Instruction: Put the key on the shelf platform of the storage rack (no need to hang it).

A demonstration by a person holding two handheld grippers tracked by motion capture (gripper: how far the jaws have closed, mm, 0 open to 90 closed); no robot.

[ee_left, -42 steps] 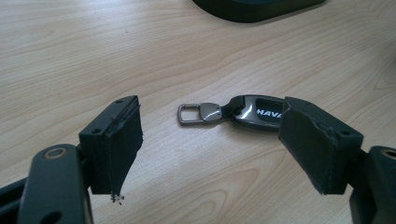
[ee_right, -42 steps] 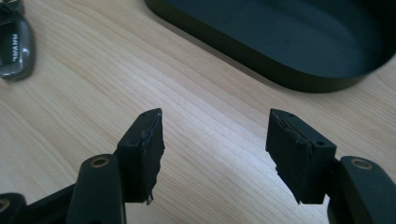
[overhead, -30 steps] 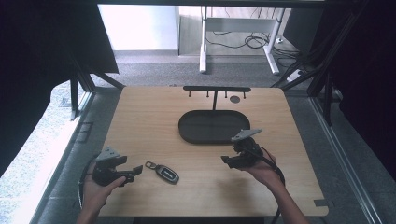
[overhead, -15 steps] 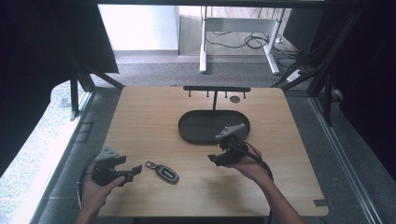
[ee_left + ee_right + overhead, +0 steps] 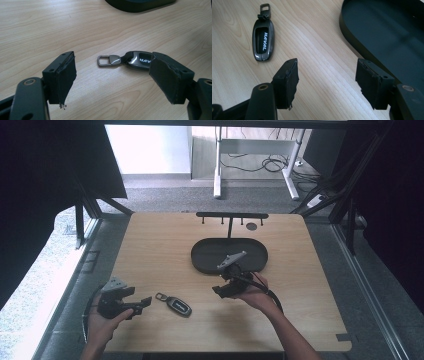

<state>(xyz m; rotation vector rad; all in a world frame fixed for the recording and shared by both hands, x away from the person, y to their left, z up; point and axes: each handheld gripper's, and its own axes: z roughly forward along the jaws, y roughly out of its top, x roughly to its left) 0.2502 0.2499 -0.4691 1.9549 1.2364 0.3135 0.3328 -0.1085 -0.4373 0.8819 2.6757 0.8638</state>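
A dark car key fob [image 5: 176, 304] with a metal loop lies on the wooden table near the front, left of centre. My left gripper [image 5: 142, 302] rests low at the front left, open, its jaws aimed at the key fob [image 5: 130, 59] a short way ahead. My right gripper [image 5: 219, 289] hovers open just in front of the black oval tray [image 5: 205, 262], nothing between its jaws. From it the key fob [image 5: 263, 43] lies ahead to the left and the tray [image 5: 352, 32] to the right.
A black rack [image 5: 231, 215] with small hooks stands behind the tray, a round dark disc [image 5: 252, 226] beside it. The table edge [image 5: 225, 351] runs along the front. Desk legs and cables lie on the floor beyond the table.
My right gripper has moved left and forward, from the tray's right end toward the middle of the table, nearer the key fob. The left gripper has stayed put.
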